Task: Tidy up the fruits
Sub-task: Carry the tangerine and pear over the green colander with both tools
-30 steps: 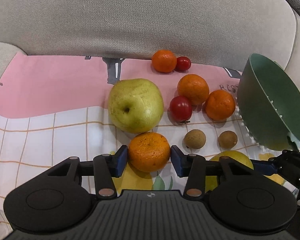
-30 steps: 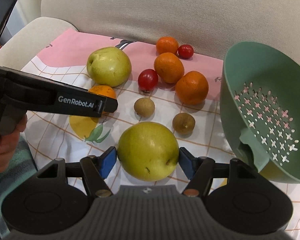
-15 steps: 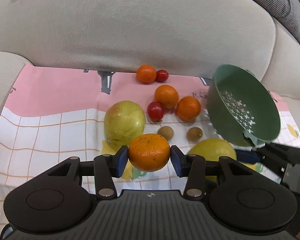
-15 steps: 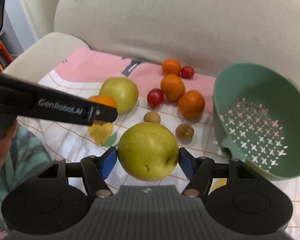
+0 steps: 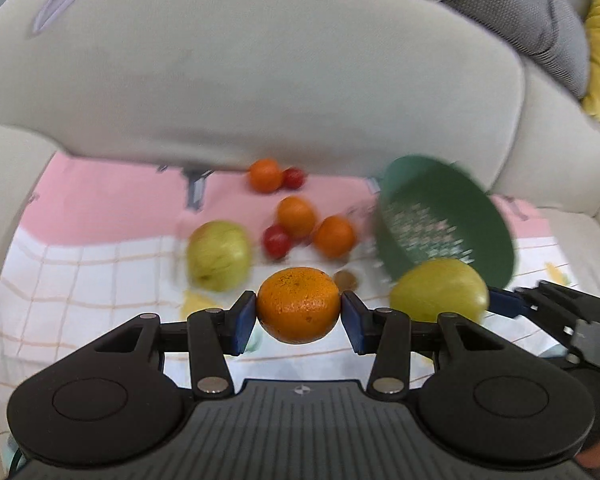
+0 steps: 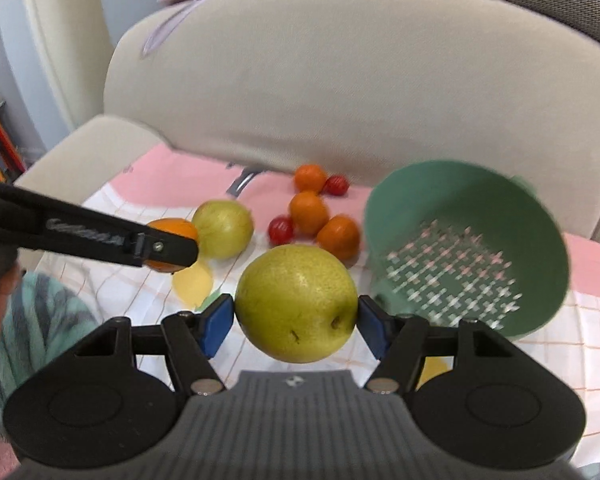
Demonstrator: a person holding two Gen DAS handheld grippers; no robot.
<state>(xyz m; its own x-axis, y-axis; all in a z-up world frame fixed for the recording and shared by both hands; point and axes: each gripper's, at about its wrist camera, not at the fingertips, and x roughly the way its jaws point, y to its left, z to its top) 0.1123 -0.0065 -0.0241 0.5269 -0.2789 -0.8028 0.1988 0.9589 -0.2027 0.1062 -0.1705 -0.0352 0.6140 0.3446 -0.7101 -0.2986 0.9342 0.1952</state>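
Observation:
My left gripper (image 5: 299,314) is shut on an orange mandarin (image 5: 299,304) and holds it above the cloth. My right gripper (image 6: 296,318) is shut on a yellow-green pear (image 6: 296,303), also lifted. In the left wrist view that held pear (image 5: 439,290) shows at right, in front of the green colander (image 5: 448,220). In the right wrist view the left gripper with its mandarin (image 6: 172,229) comes in from the left. A second pear (image 5: 219,255), three mandarins (image 5: 334,237) and two red tomatoes (image 5: 277,241) lie on the cloth. The colander (image 6: 466,250) sits tilted at right.
The fruit lies on a pink and white checked cloth (image 5: 100,208) spread over a beige sofa seat, with the backrest (image 5: 260,72) close behind. A small brown fruit (image 5: 346,279) lies behind the held mandarin. A person's striped sleeve (image 6: 32,320) shows at lower left.
Both grippers have risen with their fruit, off the cloth. The fruit on the cloth and the colander look smaller and farther away, and more of the sofa back shows.

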